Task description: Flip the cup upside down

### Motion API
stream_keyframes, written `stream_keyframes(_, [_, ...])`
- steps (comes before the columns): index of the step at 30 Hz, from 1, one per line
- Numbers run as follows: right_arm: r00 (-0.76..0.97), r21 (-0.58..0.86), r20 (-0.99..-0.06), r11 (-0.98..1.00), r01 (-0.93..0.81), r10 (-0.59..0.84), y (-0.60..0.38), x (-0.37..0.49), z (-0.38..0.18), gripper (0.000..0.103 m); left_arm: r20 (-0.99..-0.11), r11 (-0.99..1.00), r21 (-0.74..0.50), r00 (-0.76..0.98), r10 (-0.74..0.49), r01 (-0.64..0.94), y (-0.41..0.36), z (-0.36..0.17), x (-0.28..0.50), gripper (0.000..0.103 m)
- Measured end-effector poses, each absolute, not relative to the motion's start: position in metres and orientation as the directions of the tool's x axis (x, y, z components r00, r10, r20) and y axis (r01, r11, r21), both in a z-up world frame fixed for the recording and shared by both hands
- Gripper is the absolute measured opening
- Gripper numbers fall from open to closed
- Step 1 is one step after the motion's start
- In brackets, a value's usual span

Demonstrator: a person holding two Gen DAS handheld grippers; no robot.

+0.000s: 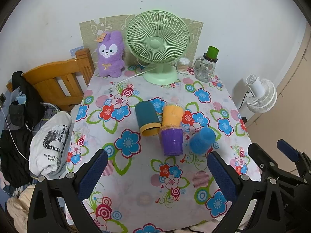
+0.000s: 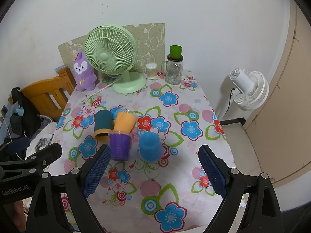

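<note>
Several cups sit mid-table on the floral cloth. A dark teal cup [image 1: 148, 118] with a yellow rim lies on its side, mouth toward me; it also shows in the right wrist view [image 2: 103, 123]. An orange cup [image 1: 172, 114] [image 2: 124, 122] stands base up. A purple cup [image 1: 172, 142] [image 2: 119, 146] stands in front of it. A blue cup [image 1: 202, 140] [image 2: 150, 146] stands base up at the right. My left gripper [image 1: 157, 172] is open and empty, short of the cups. My right gripper [image 2: 154, 171] is open and empty, just short of the blue cup.
At the back stand a green fan [image 1: 157, 44], a purple plush rabbit [image 1: 110, 55], a cotton-swab jar [image 1: 183, 65] and a glass jar with a green cup on top [image 1: 207, 67]. A wooden bed frame [image 1: 58, 79] and clothes are left; a white floor fan [image 2: 248, 90] is right.
</note>
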State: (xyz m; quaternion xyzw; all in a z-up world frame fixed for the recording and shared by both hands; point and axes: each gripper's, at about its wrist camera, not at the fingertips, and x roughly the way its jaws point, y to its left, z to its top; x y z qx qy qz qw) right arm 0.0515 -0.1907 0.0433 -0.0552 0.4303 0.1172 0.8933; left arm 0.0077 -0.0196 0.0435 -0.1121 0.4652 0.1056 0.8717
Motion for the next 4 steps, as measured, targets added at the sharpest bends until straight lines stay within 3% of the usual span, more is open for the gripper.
stream_keyframes(4, [0.601, 0.005, -0.783, 0.967, -0.256, 0.163, -0.1907, 0.0515, 0.0429, 0.093, -0.837, 0.953, -0.096, 0.542, 0.079, -0.286, -0.0182, 0.0435, 0.0097, 0.103])
